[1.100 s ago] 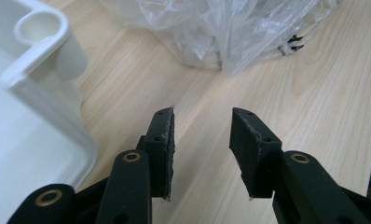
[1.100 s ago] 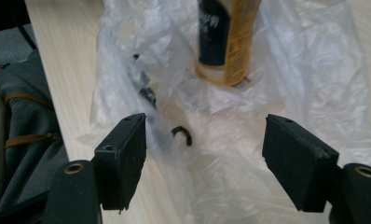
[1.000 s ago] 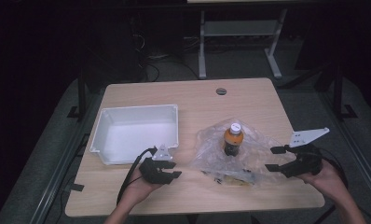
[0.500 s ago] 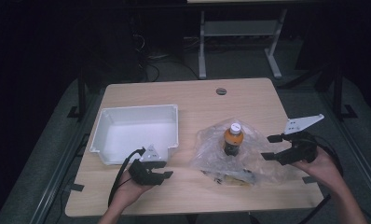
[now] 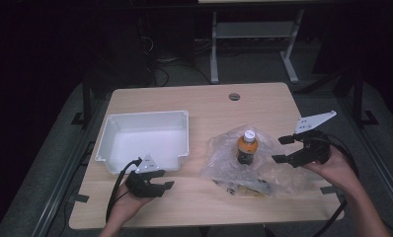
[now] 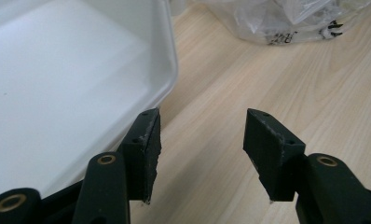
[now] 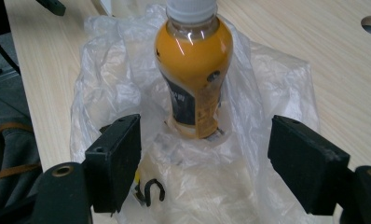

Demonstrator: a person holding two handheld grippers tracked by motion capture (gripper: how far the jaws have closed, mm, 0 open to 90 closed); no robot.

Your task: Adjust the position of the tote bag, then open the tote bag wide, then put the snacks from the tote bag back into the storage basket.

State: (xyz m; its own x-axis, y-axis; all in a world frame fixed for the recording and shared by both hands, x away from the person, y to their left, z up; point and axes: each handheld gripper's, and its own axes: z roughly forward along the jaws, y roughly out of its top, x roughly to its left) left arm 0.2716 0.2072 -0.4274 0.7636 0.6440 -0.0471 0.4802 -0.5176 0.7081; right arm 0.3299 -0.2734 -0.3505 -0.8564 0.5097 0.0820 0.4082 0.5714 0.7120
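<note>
Table (image 5: 194, 101): far half bare wood, open to passage. White bin (image 5: 144, 136): occupies left-centre, its raised walls blocking low travel. Bottle (image 5: 247, 146): upright amid crumpled plastic bag (image 5: 263, 170), barring right-centre. Bare strip between bin and bag, passable. Front edge before the bin: open wood, left gripper (image 5: 157, 185) there.

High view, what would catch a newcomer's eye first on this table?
Most striking is the orange juice bottle with a white cap, standing upright on a crumpled clear plastic bag right of the table's middle. Left of it sits an empty white plastic tray. The right gripper hovers beside the bottle and the left gripper sits by the tray's near edge, both with jaws open and nothing between them.
</note>
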